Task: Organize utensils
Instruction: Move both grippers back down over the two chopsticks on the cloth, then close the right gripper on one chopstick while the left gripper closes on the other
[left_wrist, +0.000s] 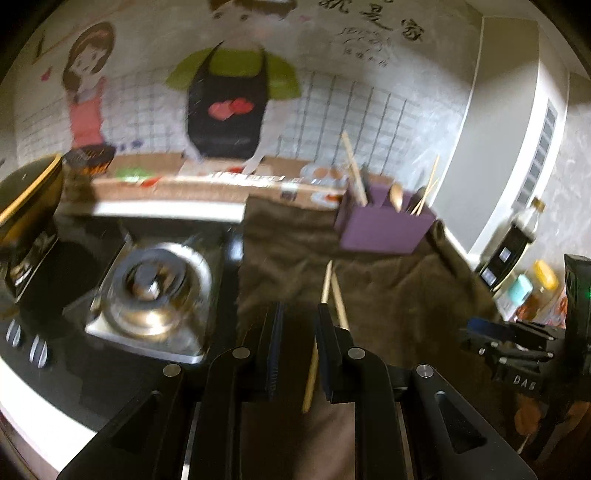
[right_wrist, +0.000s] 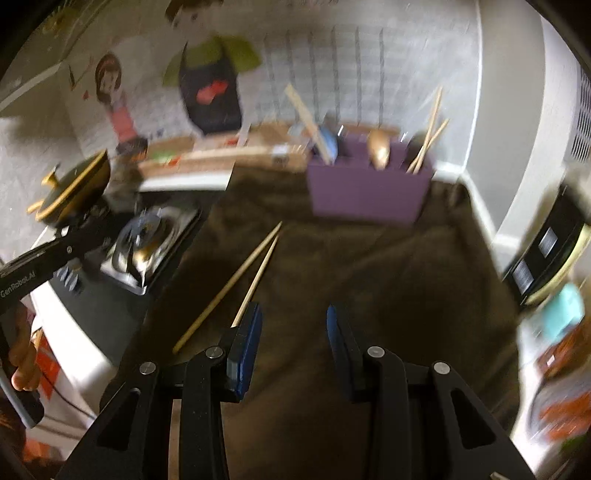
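Note:
Two wooden chopsticks (right_wrist: 236, 277) lie on the brown cloth (right_wrist: 388, 277). In the left wrist view one chopstick (left_wrist: 314, 354) runs between the jaws of my left gripper (left_wrist: 299, 325), which is open around it, and the other chopstick (left_wrist: 340, 299) lies beside the right finger. My right gripper (right_wrist: 293, 321) is open and empty, just right of the chopsticks. A purple utensil holder (right_wrist: 365, 192) stands at the back of the cloth with chopsticks, a spoon and other utensils in it. It also shows in the left wrist view (left_wrist: 380, 229).
A gas stove with a steel burner (left_wrist: 155, 291) sits left of the cloth. A black and gold pot lid (right_wrist: 74, 188) is at the far left. Bottles and jars (left_wrist: 532, 284) stand at the right. The muralled wall (left_wrist: 221, 92) is behind.

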